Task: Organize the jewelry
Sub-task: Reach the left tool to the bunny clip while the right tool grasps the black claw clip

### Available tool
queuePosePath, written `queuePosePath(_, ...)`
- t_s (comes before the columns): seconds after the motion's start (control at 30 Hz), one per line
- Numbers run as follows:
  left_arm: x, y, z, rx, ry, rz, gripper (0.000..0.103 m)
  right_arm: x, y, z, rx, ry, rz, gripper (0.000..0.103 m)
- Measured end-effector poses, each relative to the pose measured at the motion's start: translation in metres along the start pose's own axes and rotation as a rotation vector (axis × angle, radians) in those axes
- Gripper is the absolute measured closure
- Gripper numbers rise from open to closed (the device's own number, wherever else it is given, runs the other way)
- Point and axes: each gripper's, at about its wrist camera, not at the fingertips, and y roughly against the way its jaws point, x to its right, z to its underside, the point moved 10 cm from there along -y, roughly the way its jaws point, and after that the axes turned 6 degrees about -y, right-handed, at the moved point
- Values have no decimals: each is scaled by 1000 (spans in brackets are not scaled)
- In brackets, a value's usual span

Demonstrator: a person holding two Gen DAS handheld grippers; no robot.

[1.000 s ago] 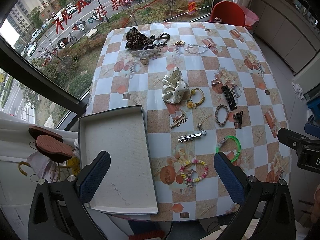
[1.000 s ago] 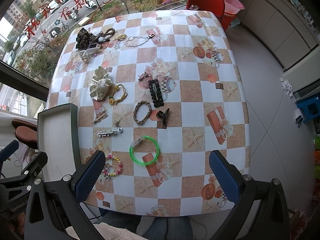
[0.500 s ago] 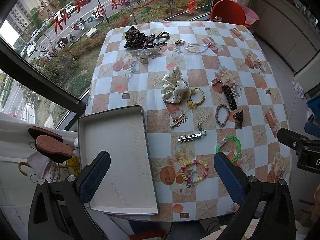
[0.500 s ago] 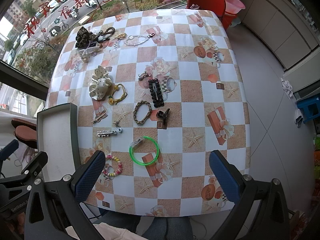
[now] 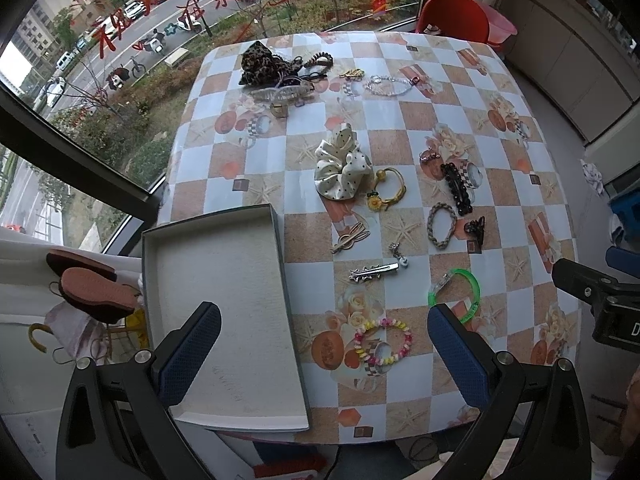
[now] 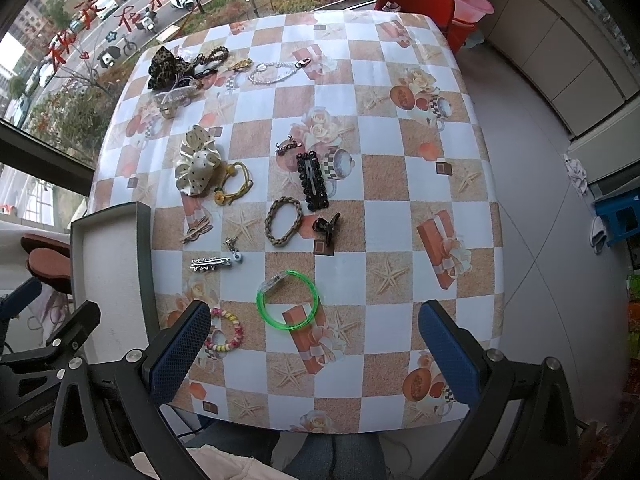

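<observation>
Jewelry and hair pieces lie scattered on a checked tablecloth (image 5: 400,120). A grey empty tray (image 5: 224,320) sits at the near left corner. A green bangle (image 5: 460,292) (image 6: 288,300), a pastel bead bracelet (image 5: 384,340) (image 6: 226,330), a silver clip (image 5: 374,271), a braided bracelet (image 6: 283,221), a black barrette (image 6: 312,180) and a cream scrunchie (image 5: 342,168) lie in the middle. My left gripper (image 5: 324,360) is open above the tray's right edge and the bead bracelet. My right gripper (image 6: 312,360) is open above the near table edge, near the green bangle.
A leopard scrunchie and dark hair ties (image 5: 264,66) pile at the far left, with a clear bead chain (image 5: 390,84) beside them. A red chair (image 5: 452,12) stands behind the table. Windows run along the left side. The floor (image 6: 560,280) drops off at the right.
</observation>
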Motion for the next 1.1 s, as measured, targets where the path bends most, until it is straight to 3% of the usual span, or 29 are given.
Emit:
queuePosePath(0.27,-2,-31,-12,-20,1,1,0,8,-27,-4,-53,-28,-5,0)
queuePosePath(0.53,10,-78,-28,-6,-64,34,0,22,-72,-6,-100,-75,0,0)
queuePosePath(0.6,15,-92,-32,-13,-82,32,8,25,-84,-8,-104,-82,2,0)
queuePosePath(0.67,19,-106,-35,-24,-89,36,8,26,-96,-12,-106,-85,5,0)
queuePosePath(0.93,32,-158,-44,-48,-137,47,8,21,-139,-30,-104,-64,1,10)
queuePosePath(1.0,31,-170,-42,-68,-137,46,18,20,-149,-32,-107,-59,1,15)
queuePosePath(1.1,28,-185,-39,-100,-126,48,19,19,-165,-36,-118,-62,-1,23)
